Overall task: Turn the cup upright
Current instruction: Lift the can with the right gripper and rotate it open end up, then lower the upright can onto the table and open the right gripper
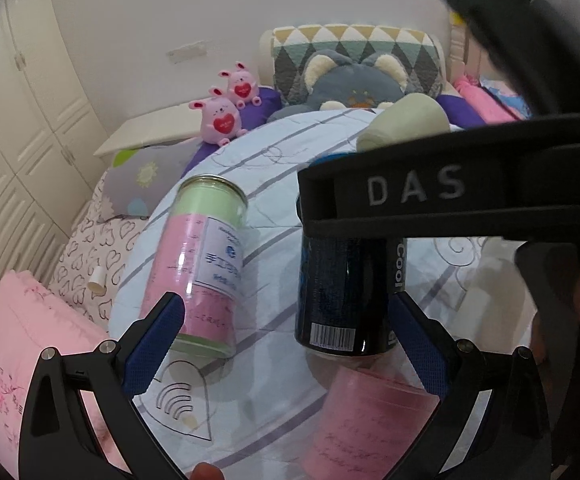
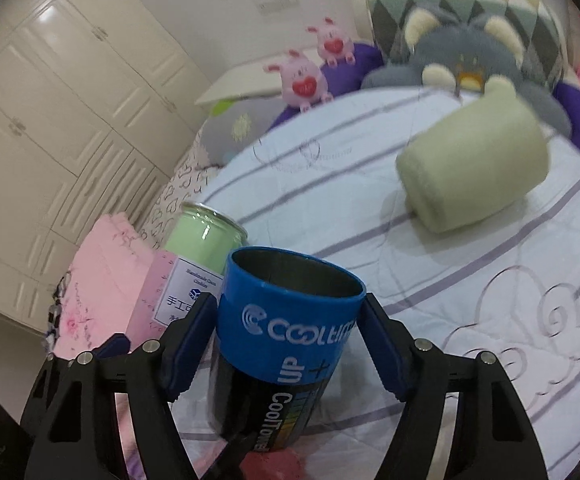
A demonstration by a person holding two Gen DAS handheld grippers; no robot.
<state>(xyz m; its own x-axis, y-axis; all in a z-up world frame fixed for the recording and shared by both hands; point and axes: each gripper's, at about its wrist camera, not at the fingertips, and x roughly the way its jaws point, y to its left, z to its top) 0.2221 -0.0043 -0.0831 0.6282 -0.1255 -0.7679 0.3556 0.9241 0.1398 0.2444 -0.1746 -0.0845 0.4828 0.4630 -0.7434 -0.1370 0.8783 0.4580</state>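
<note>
The cup (image 2: 290, 344) is a dark cylinder with a blue "Cooltime" band, standing upright on the bed with its open mouth up. My right gripper (image 2: 287, 340) has its blue pads on both sides of the blue band, shut on it. In the left wrist view the same cup (image 1: 342, 292) stands ahead, with the right gripper's black body across its top. My left gripper (image 1: 285, 344) is open and empty, its pads either side of the space in front of the cup.
A pink and green jar (image 1: 201, 264) stands left of the cup, also in the right wrist view (image 2: 193, 264). A pale green mug (image 2: 474, 164) lies on its side farther back. Another pink container (image 1: 374, 428) is near. Plush toys (image 1: 225, 116) and pillows line the headboard.
</note>
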